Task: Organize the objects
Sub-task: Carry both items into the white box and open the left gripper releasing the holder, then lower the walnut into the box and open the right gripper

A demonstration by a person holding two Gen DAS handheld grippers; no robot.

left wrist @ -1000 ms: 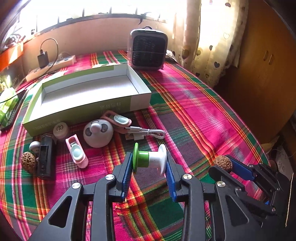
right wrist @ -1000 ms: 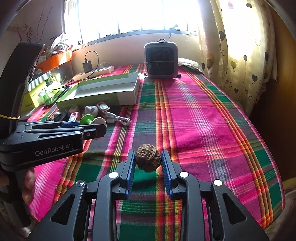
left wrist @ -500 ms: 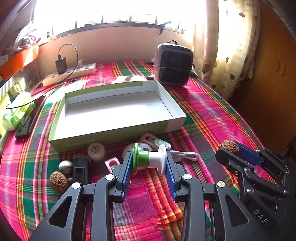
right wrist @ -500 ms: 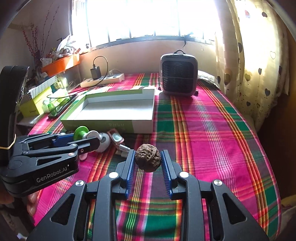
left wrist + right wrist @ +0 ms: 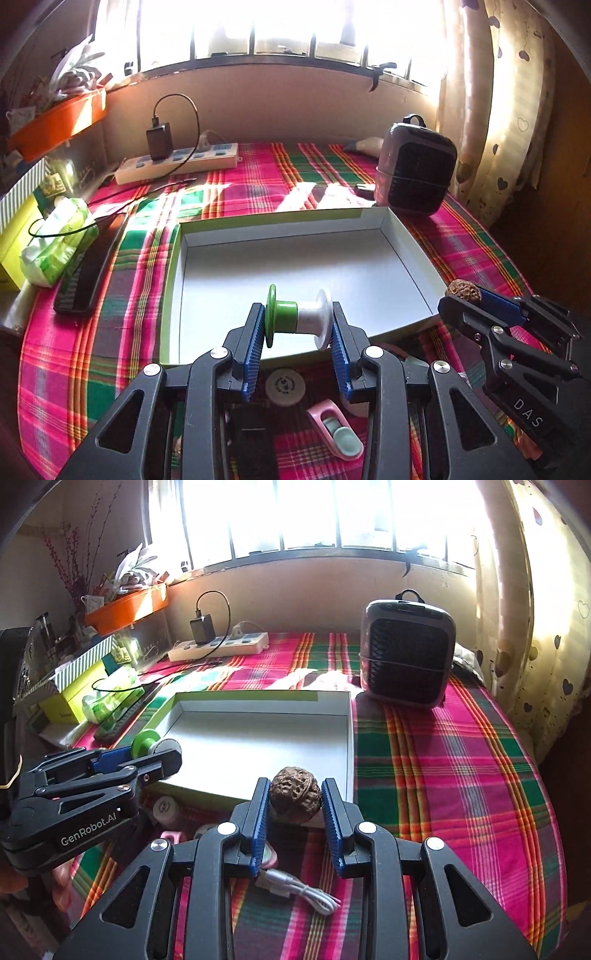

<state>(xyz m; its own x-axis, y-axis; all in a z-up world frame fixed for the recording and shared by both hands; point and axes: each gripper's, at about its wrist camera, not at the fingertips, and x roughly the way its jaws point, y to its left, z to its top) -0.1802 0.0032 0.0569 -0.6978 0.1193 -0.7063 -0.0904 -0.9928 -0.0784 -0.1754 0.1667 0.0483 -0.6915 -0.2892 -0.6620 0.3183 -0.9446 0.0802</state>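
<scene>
Both grippers had carried forward over the box's [image 5: 413, 258] near wall, the left gripper [image 5: 298, 328] clamped on the spool [image 5: 297, 317] and the right gripper [image 5: 295, 805] on the walnut [image 5: 294, 795] at its 5 o'clock corner, likely ready for release.

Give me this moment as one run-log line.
left gripper: shut on spool, over box front edge | right gripper: shut on walnut, near box corner | box: nothing inside
</scene>
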